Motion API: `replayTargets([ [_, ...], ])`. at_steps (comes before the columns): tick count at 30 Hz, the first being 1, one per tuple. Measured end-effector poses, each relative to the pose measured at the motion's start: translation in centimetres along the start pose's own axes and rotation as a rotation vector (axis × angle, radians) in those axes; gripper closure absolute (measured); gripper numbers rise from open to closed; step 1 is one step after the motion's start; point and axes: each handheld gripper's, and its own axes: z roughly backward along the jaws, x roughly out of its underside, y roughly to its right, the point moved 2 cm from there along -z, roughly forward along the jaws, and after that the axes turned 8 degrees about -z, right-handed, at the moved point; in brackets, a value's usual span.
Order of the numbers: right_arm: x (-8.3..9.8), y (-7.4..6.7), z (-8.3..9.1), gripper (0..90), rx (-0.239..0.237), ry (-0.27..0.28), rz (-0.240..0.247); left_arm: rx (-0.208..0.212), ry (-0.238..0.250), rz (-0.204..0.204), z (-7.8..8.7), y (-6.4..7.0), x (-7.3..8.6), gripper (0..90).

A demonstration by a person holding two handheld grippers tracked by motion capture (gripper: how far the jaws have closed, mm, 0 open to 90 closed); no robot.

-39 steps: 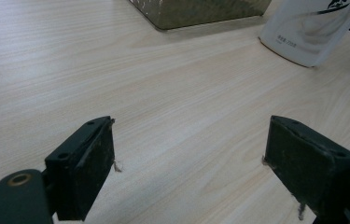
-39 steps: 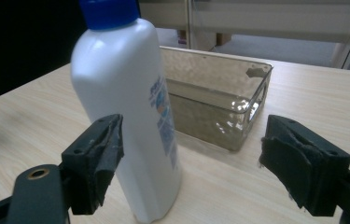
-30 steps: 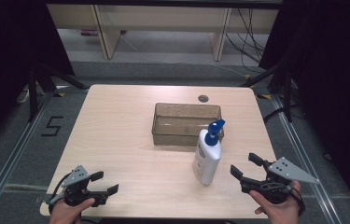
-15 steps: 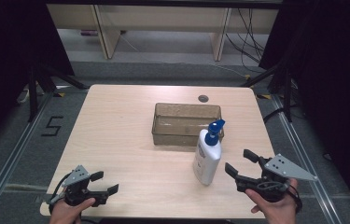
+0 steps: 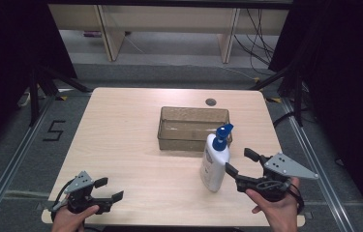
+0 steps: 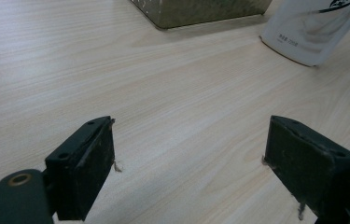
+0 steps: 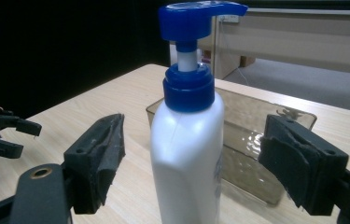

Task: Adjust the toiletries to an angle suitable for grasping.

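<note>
A white pump bottle point(image 5: 215, 163) with a blue pump head stands upright on the wooden table point(image 5: 121, 135), just in front of a clear brownish bin point(image 5: 193, 126). My right gripper point(image 5: 239, 160) is open immediately right of the bottle, and its jaws point at the bottle. In the right gripper view the bottle point(image 7: 186, 154) rises between the two spread jaws of my right gripper point(image 7: 193, 135), and neither pad touches it. My left gripper point(image 5: 111, 189) rests open and empty near the table's front left corner. In the left gripper view its jaws point(image 6: 191, 126) stand wide over bare wood.
The bin point(image 7: 256, 135) looks empty and sits behind the bottle. A small round grommet point(image 5: 211, 102) lies near the table's far edge. Bare tabletop spreads across the left half. Shelving and cables stand on the floor beyond the table.
My right gripper has moved left toward the bottle and risen slightly, so its jaws now reach the bottle's side. The left gripper has stayed where it was.
</note>
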Motion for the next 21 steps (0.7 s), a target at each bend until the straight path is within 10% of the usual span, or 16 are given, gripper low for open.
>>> replayTargets([
  [21,-1.9,-0.4,-2.3,25.4,-0.012,0.025,0.044,-0.001,-0.007,0.011,0.0,-0.1,0.1,15.4],
])
